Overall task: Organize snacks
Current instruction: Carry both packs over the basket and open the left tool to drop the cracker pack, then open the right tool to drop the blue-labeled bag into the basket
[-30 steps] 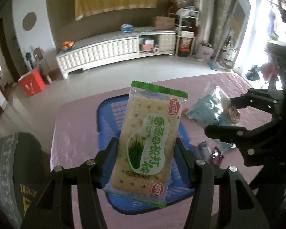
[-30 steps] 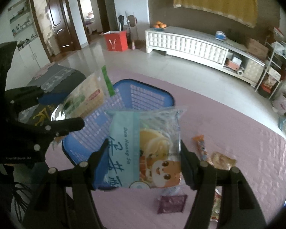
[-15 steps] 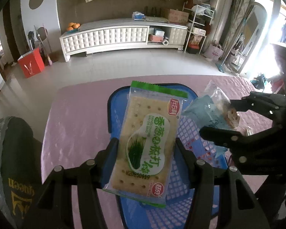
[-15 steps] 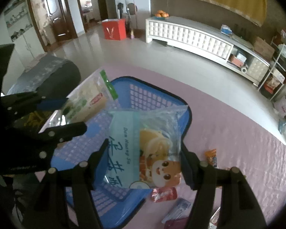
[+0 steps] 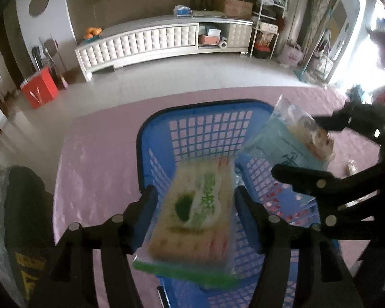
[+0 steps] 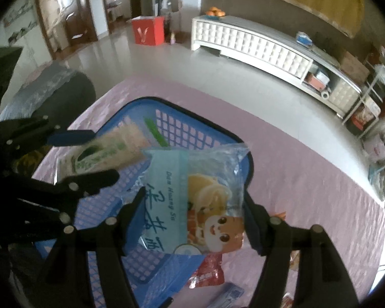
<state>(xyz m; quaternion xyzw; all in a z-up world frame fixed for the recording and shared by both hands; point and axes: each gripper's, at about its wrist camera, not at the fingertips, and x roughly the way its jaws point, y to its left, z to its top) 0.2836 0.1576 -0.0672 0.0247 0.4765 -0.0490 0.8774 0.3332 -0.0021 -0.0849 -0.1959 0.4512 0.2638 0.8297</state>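
Two handheld grippers are shown above a blue lattice basket (image 5: 208, 128) standing on a pink-covered table (image 5: 97, 148). The left gripper (image 5: 195, 200) has just been opening: its jaws are parted, and the green-and-white cracker packet (image 5: 200, 205), blurred and tilted, lies loose between them over the basket floor, apparently released. The right gripper (image 6: 192, 213) is clamped on a pale blue pastry bag (image 6: 192, 200), held by both side edges above the basket's near wall. Both packets are judged light; the crackers are probably stiff but brittle, so a light grip across the long edges is advised. The pastry bag is soft, glossy film, likely slippery and crushable, and is best taken at its seams. A red wrapper (image 6: 208, 272) and other small snacks, too blurred to identify, remain on the cloth just beside the basket.
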